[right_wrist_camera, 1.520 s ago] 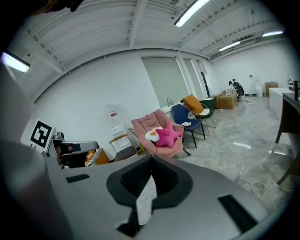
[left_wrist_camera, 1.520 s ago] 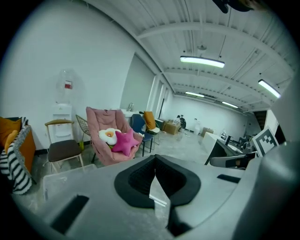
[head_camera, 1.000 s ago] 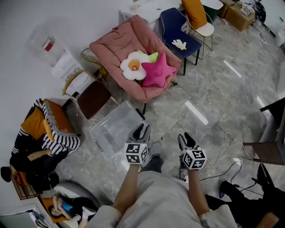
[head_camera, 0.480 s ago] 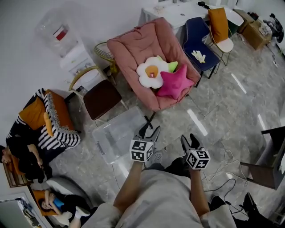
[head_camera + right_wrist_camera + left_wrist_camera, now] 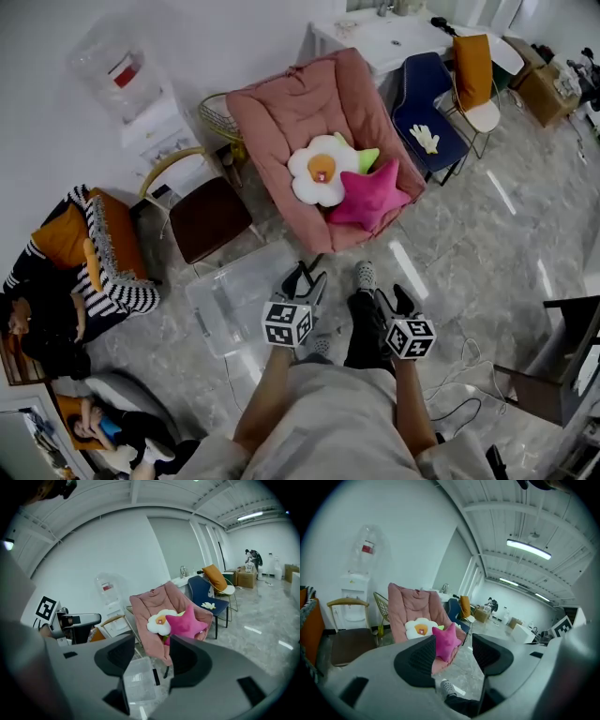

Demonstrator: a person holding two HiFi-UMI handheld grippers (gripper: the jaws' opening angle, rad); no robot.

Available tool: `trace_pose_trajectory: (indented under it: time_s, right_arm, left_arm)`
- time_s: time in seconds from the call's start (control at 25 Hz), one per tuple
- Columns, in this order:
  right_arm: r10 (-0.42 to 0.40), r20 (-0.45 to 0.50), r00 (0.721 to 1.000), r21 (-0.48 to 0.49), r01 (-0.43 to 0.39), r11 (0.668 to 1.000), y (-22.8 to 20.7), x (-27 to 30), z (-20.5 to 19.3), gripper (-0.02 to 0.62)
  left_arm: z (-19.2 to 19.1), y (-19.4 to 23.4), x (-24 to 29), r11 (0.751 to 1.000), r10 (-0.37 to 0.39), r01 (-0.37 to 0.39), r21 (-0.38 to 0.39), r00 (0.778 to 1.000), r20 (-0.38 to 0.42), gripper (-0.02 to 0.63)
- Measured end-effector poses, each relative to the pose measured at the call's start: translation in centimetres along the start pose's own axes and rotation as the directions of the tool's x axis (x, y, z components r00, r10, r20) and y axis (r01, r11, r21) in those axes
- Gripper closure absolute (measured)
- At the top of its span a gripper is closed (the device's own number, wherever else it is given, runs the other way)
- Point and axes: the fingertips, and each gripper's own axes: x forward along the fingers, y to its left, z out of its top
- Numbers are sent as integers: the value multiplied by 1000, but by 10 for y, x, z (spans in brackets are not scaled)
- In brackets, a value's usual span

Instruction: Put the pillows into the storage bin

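Pillows (image 5: pixel 321 172) lie on the pink chair (image 5: pixel 286 103), with the bin (image 5: pixel 220 300) near it on the floor. Left gripper (image 5: pixel 306 278) and right gripper (image 5: pixel 394 298) have just been opening and stand half-wide, empty. A thin pinch of soft stuffing could slip.

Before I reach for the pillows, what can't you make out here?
Green pillow: head view, mostly hidden behind white flower pillow and pink star pillow.
Clear plastic storage bin: head view, one side covered by left gripper.
Pale item on dark blue chair: too small to identify.
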Motion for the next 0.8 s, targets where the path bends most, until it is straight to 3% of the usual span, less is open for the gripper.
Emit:
trace_pose_trajectory:
  time_s: [0.44,0.8]
  right_arm:
    - [65,-82,995,24,-63,998,-85,112,65,371]
    - [115,-189,975,3,-116,993,-173,205,120,362]
  left_arm:
    - [34,33,116,992,107,-109,-67,993,-43,379]
    - [68,24,259,987,105,-114,-109,991,-88,377]
